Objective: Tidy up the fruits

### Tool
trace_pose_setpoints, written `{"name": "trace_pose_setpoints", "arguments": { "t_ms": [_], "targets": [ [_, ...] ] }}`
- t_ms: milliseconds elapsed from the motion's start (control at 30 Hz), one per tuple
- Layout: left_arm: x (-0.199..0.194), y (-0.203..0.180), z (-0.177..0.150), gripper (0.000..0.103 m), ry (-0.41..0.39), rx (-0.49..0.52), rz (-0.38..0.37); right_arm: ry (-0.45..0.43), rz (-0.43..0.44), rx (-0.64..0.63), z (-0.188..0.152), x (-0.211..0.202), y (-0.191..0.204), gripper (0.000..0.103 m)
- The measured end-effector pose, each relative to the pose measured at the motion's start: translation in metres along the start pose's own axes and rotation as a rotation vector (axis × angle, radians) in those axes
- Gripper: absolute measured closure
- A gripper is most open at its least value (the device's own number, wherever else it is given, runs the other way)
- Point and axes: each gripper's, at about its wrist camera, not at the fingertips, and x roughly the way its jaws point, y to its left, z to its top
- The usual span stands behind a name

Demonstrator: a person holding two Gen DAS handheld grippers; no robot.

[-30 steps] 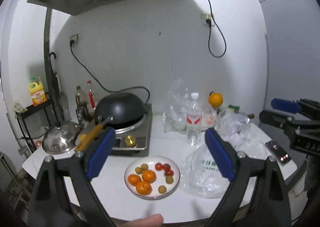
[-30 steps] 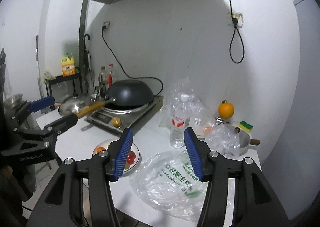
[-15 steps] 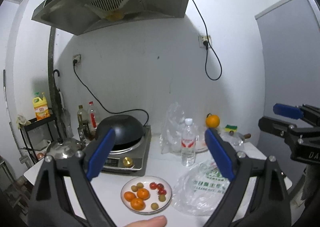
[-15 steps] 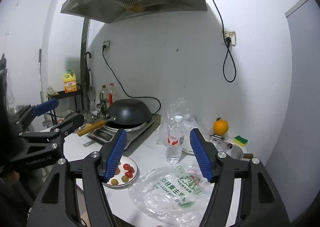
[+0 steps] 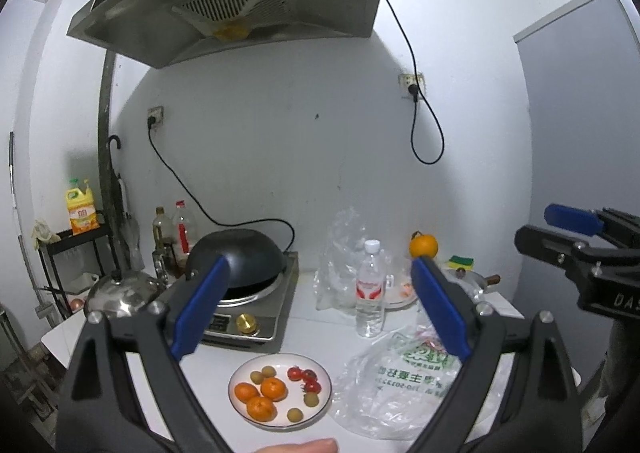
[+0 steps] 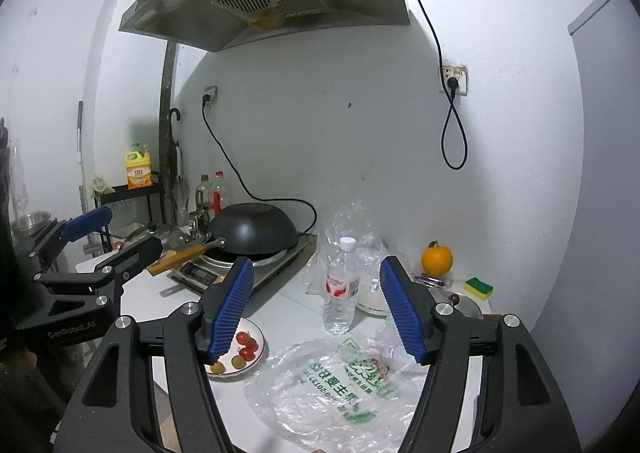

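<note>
A white plate (image 5: 325, 402) near the table's front edge holds three mandarins (image 5: 260, 397), cherry tomatoes (image 5: 306, 377) and several small yellow-green fruits (image 5: 262, 373). Right of it lies a flat clear plastic bag (image 5: 400, 385) with green print. My left gripper (image 5: 318, 263) hangs open above the plate, holding nothing. In the right wrist view the plate (image 6: 260, 341) is partly hidden behind a finger, with the bag (image 6: 340, 385) just below. My right gripper (image 6: 316, 265) is open and empty, above the bag. A lone orange (image 6: 437, 260) sits at the back right.
A water bottle (image 5: 370, 293) stands behind the bag, with crumpled clear bags (image 5: 340, 253) beyond it. A black wok (image 5: 240, 257) on an induction cooker (image 5: 248, 317) fills the back left, beside a steel lid (image 5: 120, 295) and oil bottles (image 5: 182, 233). A sponge (image 6: 479, 287) lies far right.
Both grippers have risen and drawn back, so the table sits lower and smaller in both views. The right gripper's jaws have widened. Nothing on the table has moved.
</note>
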Motion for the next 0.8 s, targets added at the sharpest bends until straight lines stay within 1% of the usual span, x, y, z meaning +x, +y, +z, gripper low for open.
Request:
{"name": "trace_pose_setpoints", "arguments": {
  "t_ms": [133, 400, 533, 633, 800],
  "targets": [
    [-0.003, -0.002, 0.004, 0.010, -0.019, -0.007, 0.003, -0.007, 0.010, 0.007, -0.001, 0.000, -0.004, 0.034],
    [0.001, -0.013, 0.003, 0.010, -0.010, 0.001, 0.006, 0.002, 0.027, 0.013, -0.006, 0.004, -0.012, 0.034],
    [0.005, -0.016, 0.002, 0.010, 0.016, 0.009, -0.001, 0.017, 0.020, 0.017, -0.009, 0.009, -0.017, 0.034],
    [0.007, -0.019, 0.002, 0.010, 0.007, 0.003, 0.006, 0.021, 0.028, 0.014, -0.008, 0.013, -0.018, 0.034],
    [0.011, -0.021, 0.001, 0.010, 0.014, 0.002, 0.019, 0.024, 0.041, 0.013, -0.009, 0.016, -0.021, 0.034]
  ]
}}
